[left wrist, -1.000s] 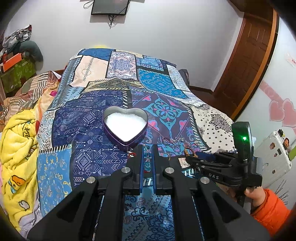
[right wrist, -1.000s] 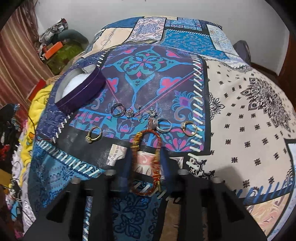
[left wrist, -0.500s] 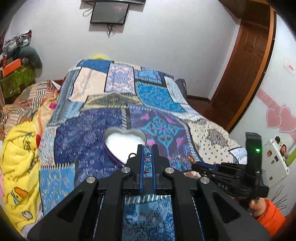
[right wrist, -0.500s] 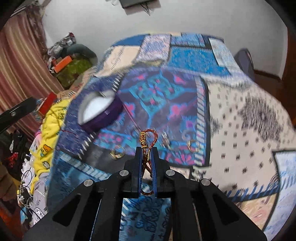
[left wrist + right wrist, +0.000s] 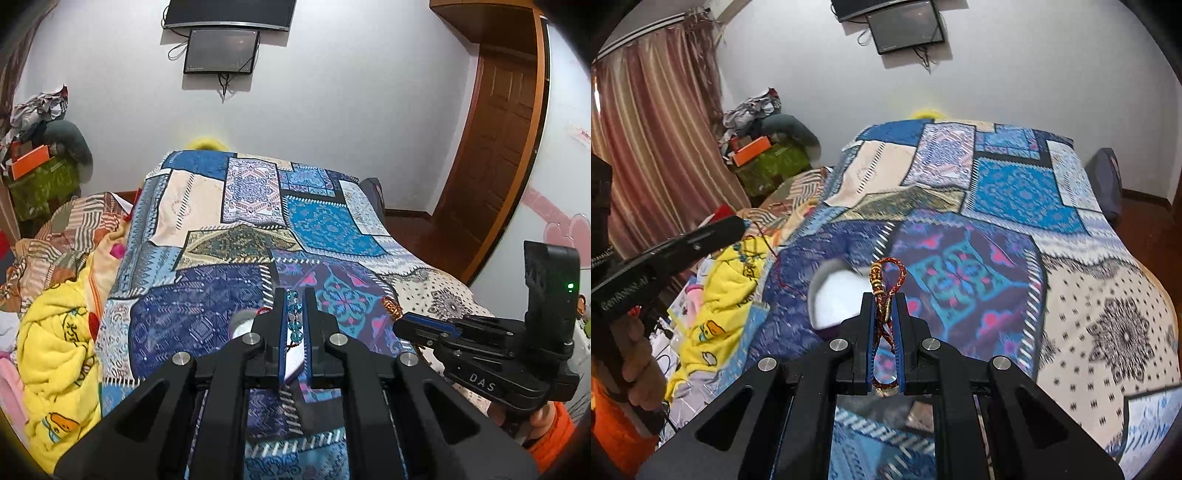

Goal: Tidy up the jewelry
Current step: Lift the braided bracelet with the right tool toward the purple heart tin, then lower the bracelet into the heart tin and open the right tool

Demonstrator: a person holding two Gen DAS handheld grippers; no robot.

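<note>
Bracelets are clamped in both tools: blue beads [image 5: 294,317] left [image 5: 294,295], red cord [image 5: 886,291] right [image 5: 885,299].

Bedspread [image 5: 207,314]: patchwork of navy, turquoise, cream and purple panels with floral and geometric prints. Blanket [image 5: 55,354], left of the left claw: yellow with cartoon ducks. Bracelet [image 5: 886,291] in the right claw: red-and-gold braided cord. Beads [image 5: 294,317] in the left claw: translucent teal. Curtain [image 5: 653,122]: pink-brown stripes.
</note>
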